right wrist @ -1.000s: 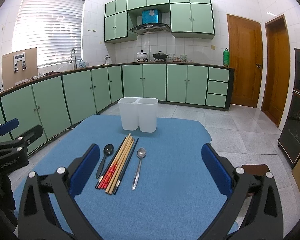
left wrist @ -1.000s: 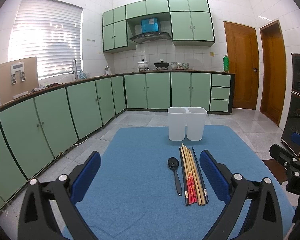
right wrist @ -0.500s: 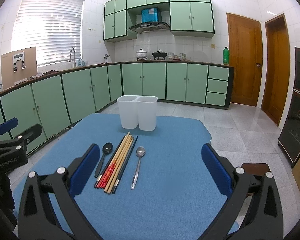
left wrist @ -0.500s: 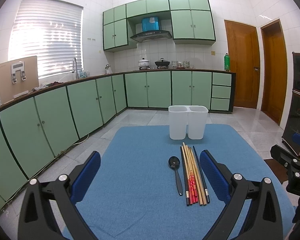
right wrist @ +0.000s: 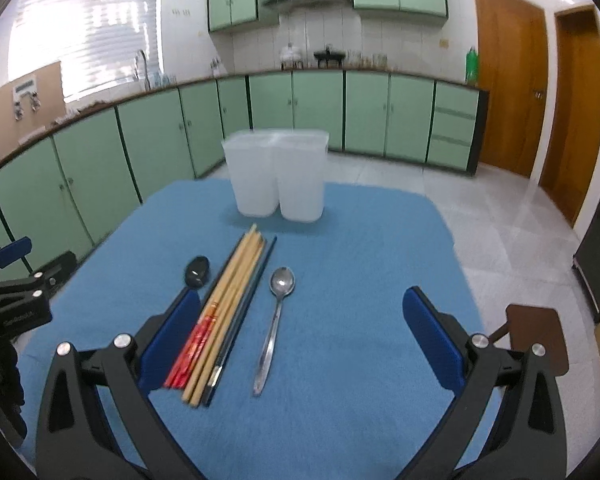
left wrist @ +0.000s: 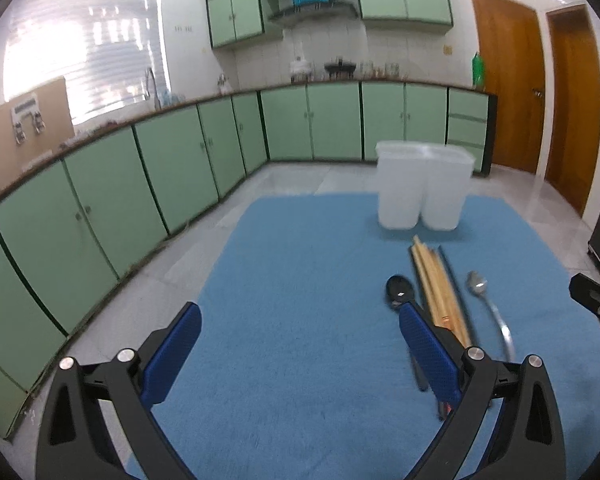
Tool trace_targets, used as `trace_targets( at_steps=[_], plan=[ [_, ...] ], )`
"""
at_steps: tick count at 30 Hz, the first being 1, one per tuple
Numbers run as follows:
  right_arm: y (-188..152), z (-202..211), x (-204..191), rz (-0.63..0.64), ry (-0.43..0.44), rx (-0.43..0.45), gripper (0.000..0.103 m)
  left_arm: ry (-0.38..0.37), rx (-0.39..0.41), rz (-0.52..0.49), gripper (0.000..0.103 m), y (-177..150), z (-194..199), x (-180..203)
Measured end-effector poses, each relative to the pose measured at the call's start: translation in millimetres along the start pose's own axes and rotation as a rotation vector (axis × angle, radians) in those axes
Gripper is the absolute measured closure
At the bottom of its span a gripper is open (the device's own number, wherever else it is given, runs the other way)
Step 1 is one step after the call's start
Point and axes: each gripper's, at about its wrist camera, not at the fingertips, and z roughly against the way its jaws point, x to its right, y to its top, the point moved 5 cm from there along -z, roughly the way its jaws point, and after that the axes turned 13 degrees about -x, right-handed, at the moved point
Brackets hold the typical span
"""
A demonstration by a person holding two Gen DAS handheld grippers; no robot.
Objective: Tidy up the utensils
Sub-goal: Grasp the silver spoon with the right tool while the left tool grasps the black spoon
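Observation:
A white two-compartment holder (right wrist: 277,174) stands at the far side of the blue mat (right wrist: 340,288); it also shows in the left wrist view (left wrist: 422,186). In front of it lie a black spoon (right wrist: 197,271), a bundle of chopsticks (right wrist: 224,312) and a metal spoon (right wrist: 275,320). In the left wrist view the black spoon (left wrist: 396,292), chopsticks (left wrist: 440,288) and metal spoon (left wrist: 490,308) lie by the right finger. My left gripper (left wrist: 300,352) is open and empty. My right gripper (right wrist: 300,340) is open and empty, above the utensils' near ends.
Green cabinets (right wrist: 100,160) run along the left and back walls. Wooden doors (right wrist: 508,80) stand at the right. A brown stool (right wrist: 536,332) sits beside the table's right edge. The mat ends close behind the holder.
Both grippers have moved forward and lower toward the utensils. The left view has swung left, so the utensils now sit further right in it. Both stay open.

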Motion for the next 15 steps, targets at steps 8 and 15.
trace_targets(
  at_steps=[8,15],
  plan=[
    [23,-90,-10,-0.037,0.077,-0.204,0.029,-0.011,-0.145,0.022,0.006,7,-67,-7],
    [27,-139,-11,-0.049,0.099,-0.326,0.048,-0.012,-0.190,0.000,0.006,9,-91,1]
  ],
)
